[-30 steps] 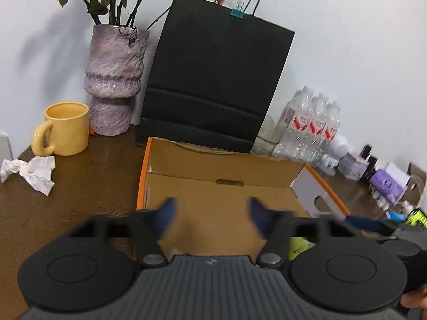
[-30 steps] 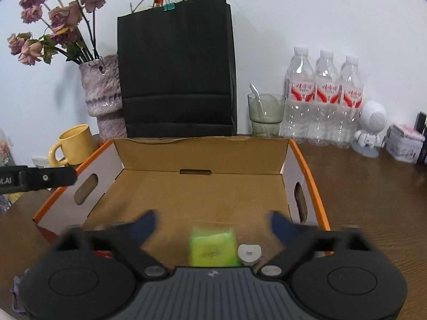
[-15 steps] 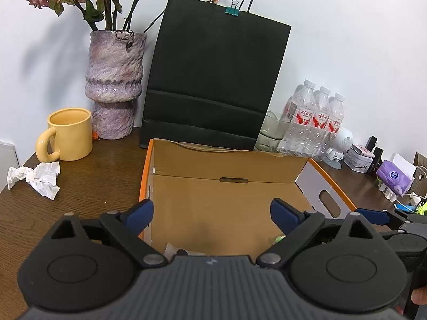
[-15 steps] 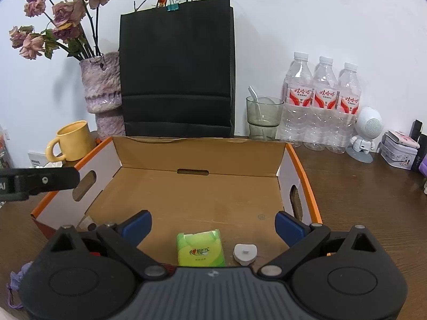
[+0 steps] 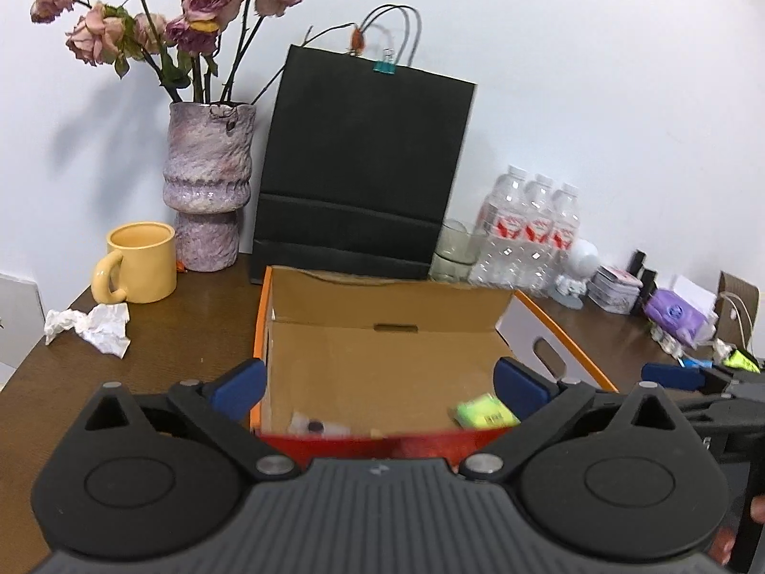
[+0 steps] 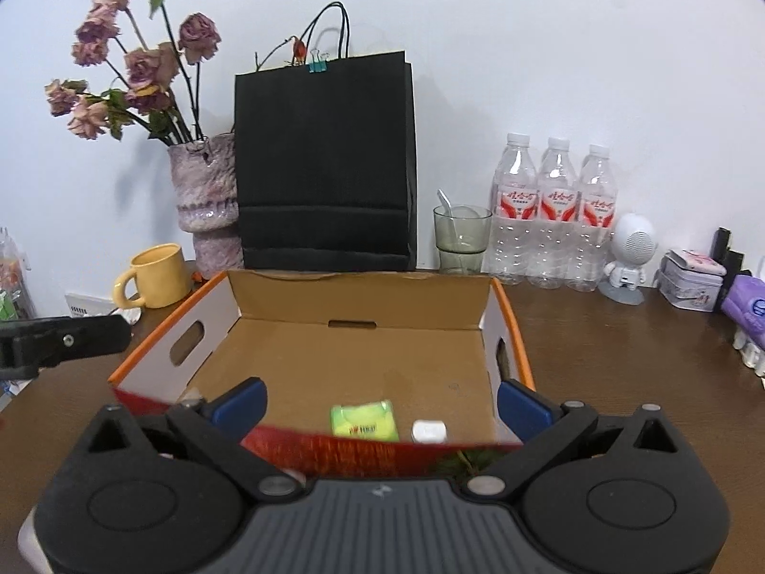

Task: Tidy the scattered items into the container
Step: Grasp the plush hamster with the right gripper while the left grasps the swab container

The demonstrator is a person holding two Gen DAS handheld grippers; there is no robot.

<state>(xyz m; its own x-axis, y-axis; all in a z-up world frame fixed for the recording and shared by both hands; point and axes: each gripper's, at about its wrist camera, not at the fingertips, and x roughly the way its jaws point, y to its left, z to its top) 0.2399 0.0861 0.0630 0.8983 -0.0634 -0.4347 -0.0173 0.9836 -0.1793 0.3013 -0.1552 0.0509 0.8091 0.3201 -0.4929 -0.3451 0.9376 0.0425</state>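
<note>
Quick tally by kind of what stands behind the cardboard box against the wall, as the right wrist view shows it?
Clear plastic water bottles: 3
Black paper bag: 1
Purple ceramic vase: 1
Yellow ceramic mug: 1
Green drinking glass: 1
White robot figurine: 1
Total: 8

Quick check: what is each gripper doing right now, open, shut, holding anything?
Left gripper: jaws opening wide, nothing between them.
Right gripper: open, holding nothing.

Left hand-held gripper (image 5: 377, 385), right hand-held gripper (image 6: 380, 402), black ribbed bodies, round side discs, silver pivot screws, blue finger pads (image 5: 238, 381)
</note>
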